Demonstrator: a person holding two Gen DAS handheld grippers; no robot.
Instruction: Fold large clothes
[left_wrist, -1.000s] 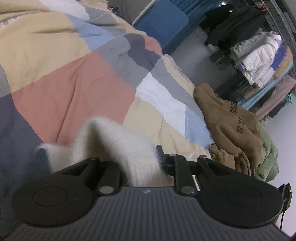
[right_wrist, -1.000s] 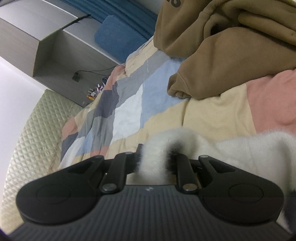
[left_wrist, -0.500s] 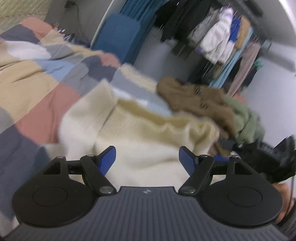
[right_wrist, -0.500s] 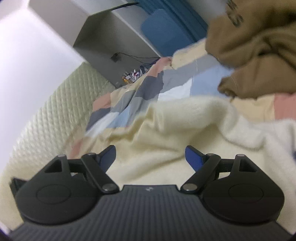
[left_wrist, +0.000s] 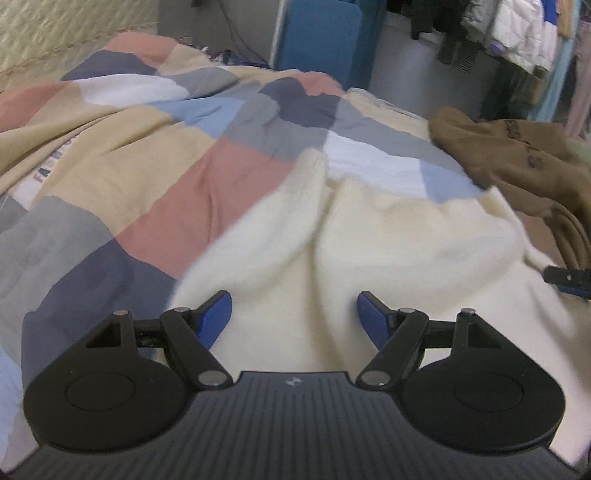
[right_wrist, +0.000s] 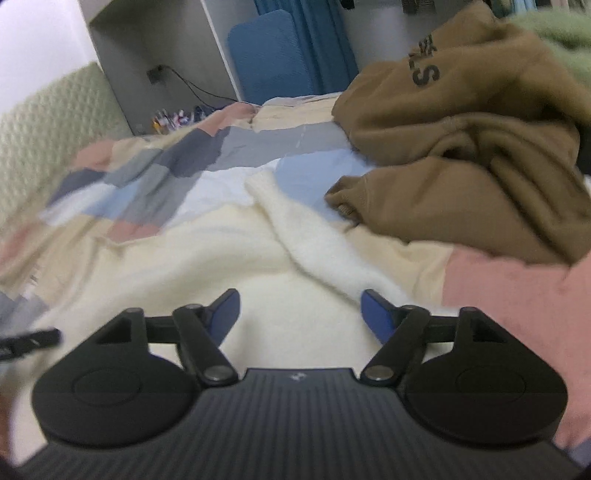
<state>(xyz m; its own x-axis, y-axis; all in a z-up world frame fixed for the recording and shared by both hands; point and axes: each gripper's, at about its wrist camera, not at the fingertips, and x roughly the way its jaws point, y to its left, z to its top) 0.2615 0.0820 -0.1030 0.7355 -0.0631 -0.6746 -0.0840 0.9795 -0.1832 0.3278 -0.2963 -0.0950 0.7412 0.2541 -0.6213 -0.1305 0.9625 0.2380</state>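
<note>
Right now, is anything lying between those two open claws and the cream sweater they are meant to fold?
Nothing visible does. The left gripper and right gripper both stand open just over the cream sweater, with only its fabric beneath. The brown hoodie lies off to the side, next to one sleeve.

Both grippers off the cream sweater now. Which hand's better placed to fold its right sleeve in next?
Right, probably. The right gripper hangs open over the cream sweater, and that sleeve runs just ahead of its right finger, beside the brown hoodie. The left gripper, open too, faces the other sleeve.
</note>
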